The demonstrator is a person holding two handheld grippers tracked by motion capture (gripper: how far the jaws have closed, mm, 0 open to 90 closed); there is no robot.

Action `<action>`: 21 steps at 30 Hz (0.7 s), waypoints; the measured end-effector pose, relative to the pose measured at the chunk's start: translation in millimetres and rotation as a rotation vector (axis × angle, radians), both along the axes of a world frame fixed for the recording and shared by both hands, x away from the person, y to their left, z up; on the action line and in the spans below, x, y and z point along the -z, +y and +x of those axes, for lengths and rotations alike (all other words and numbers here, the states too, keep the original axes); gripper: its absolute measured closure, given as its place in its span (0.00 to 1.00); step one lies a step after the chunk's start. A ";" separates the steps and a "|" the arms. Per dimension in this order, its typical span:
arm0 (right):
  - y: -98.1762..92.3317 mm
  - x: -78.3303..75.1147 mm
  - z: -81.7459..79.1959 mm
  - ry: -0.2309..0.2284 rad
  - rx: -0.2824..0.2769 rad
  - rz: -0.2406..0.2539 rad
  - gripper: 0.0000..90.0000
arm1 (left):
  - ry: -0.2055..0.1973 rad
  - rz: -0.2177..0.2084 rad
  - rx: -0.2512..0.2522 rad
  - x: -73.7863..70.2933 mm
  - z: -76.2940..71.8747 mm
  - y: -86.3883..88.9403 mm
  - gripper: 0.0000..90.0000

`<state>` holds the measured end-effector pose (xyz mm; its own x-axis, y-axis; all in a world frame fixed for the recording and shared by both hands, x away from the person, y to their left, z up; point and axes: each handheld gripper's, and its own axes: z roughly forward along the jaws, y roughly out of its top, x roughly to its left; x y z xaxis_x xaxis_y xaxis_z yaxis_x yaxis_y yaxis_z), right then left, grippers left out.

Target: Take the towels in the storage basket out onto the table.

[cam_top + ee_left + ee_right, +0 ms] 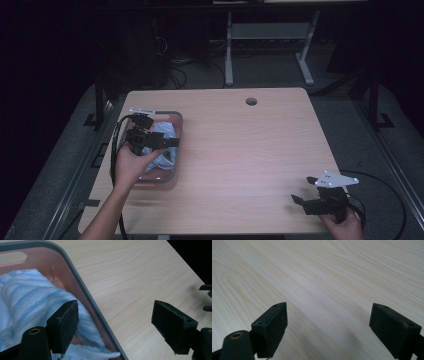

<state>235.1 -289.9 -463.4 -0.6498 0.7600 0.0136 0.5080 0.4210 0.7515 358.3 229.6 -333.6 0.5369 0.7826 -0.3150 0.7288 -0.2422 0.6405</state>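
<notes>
Left gripper above the bin near the table's left edge, jaws spread wide and straddling the bin's right rim, one over the towel, the other over bare wood. Nothing pinched. Towel, blue-and-white striped, bunched inside the bin, filling most of it. Right gripper at the table's near right corner, well apart from the bin, jaws spread, empty, over bare wood.

One table, one basket, one striped towel, two grippers, left gripper, right gripper
</notes>
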 end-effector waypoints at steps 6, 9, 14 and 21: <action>-0.4 0.1 0.0 0.000 -0.002 0.000 0.16 | 0.000 0.004 -0.021 -1.1 1.3 8.3 0.23; -0.3 0.3 0.0 0.001 -0.003 -0.001 0.16 | 0.000 -0.001 -0.046 -1.2 2.5 14.9 0.23; -0.1 0.4 0.0 0.004 -0.002 -0.002 0.16 | 0.002 0.005 -0.062 -0.2 3.7 24.1 0.23; 0.1 0.6 0.0 0.001 -0.009 0.000 0.16 | 0.010 0.012 -0.092 4.0 6.7 34.2 0.23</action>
